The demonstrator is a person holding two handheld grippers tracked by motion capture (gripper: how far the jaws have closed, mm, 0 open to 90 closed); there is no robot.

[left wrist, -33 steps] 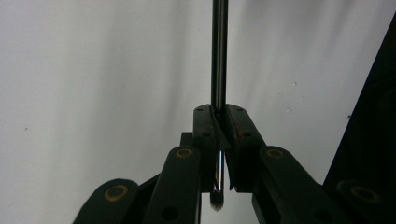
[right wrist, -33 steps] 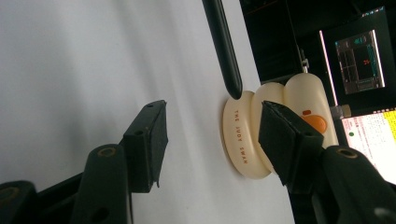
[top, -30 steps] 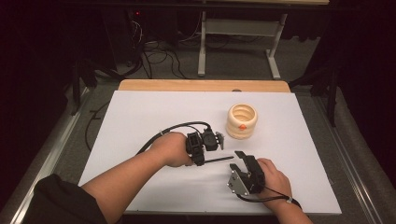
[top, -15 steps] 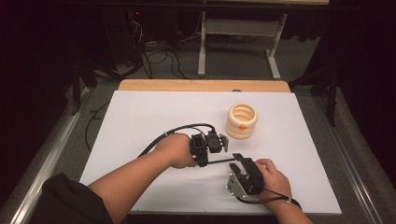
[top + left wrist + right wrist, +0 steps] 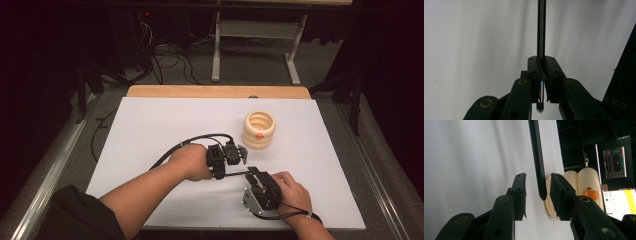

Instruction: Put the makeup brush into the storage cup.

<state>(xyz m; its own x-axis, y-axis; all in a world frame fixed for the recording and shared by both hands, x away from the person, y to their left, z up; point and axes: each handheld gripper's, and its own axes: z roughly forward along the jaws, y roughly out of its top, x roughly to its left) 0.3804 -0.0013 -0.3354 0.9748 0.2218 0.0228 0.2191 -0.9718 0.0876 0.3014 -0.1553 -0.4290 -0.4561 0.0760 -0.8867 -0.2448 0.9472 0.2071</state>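
A thin rod (image 5: 541, 25) with a dark tapered tip (image 5: 539, 177) lies level just above the white table. My left gripper (image 5: 541, 66) is shut on its metal shaft, with the rod's rounded end poking out behind the pads. In the high view the left gripper (image 5: 224, 172) is at mid-table and the rod (image 5: 236, 173) reaches right toward my right gripper (image 5: 254, 174). The right gripper (image 5: 537, 192) has just been closing its jaws. The rod's tip stands between them, close to the right pad, with a gap to the left pad. A cream ribbed cup (image 5: 259, 130) stands beyond.
The cream cup (image 5: 579, 185) carries an orange mark and sits right behind the right gripper's jaws. The white tabletop (image 5: 150, 130) extends to the left and far side. A wooden strip (image 5: 215, 91) edges the back, and lit screens (image 5: 615, 162) glow in the dark room.
My left gripper has shifted slightly to the right with the rod, bringing it nearer the right gripper. The right hand has stayed in place.
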